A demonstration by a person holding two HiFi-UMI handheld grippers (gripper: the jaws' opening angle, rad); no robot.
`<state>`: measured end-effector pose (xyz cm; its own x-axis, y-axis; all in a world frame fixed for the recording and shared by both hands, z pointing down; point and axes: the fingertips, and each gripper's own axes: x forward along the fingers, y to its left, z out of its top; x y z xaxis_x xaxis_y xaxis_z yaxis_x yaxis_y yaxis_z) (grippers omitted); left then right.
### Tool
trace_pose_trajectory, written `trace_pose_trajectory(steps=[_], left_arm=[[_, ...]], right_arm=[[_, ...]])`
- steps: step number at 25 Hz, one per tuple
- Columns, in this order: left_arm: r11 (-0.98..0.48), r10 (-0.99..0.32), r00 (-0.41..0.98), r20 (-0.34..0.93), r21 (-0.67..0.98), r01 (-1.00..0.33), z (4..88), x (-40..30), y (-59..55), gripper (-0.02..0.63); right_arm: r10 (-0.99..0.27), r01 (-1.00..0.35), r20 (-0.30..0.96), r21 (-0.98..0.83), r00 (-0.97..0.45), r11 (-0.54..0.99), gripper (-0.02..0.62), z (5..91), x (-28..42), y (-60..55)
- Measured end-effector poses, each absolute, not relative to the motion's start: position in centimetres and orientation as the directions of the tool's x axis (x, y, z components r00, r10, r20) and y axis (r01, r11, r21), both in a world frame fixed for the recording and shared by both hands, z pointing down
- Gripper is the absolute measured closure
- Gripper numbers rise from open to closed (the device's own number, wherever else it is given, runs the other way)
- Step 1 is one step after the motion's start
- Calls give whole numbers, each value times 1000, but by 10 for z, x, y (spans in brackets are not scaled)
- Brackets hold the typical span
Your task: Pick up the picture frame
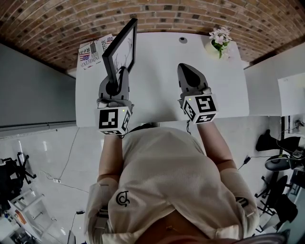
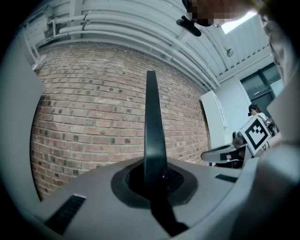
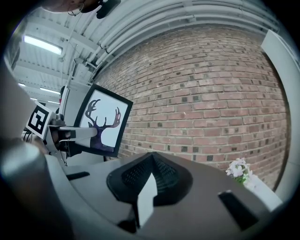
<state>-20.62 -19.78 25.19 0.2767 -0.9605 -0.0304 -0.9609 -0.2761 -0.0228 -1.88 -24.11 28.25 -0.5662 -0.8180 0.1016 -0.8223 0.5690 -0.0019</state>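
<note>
White counter (image 1: pixel 162 102) against a red brick wall (image 1: pixel 190 14). A black picture frame (image 1: pixel 121 50) with an antler print stands upright over the counter's left side, its lower edge clamped between the left gripper's (image 1: pixel 117 76) fingers. The right gripper (image 1: pixel 189 71) is nearby, fingers together, holding nothing. Magazines (image 1: pixel 93 52) and flowers (image 1: pixel 220 38) sit behind.

Picture frame (image 1: pixel 121 50) upright, its edge in left gripper (image 1: pixel 119 76), over table (image 1: pixel 157 97) left side. Magazines (image 1: pixel 93 52) far left corner behind it, flowers (image 1: pixel 219 38) far right corner. Right gripper (image 1: pixel 187 71) right of frame, apart.
</note>
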Motion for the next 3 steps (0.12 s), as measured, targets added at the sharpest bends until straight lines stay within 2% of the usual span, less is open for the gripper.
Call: trace_pose_trajectory(steps=[3], left_arm=[[-274,-961,274,-26,-17,-962,254,-209,-201,583]], right_arm=[[-822,-827,113,-2,-558,561,591,285,-19,-246]])
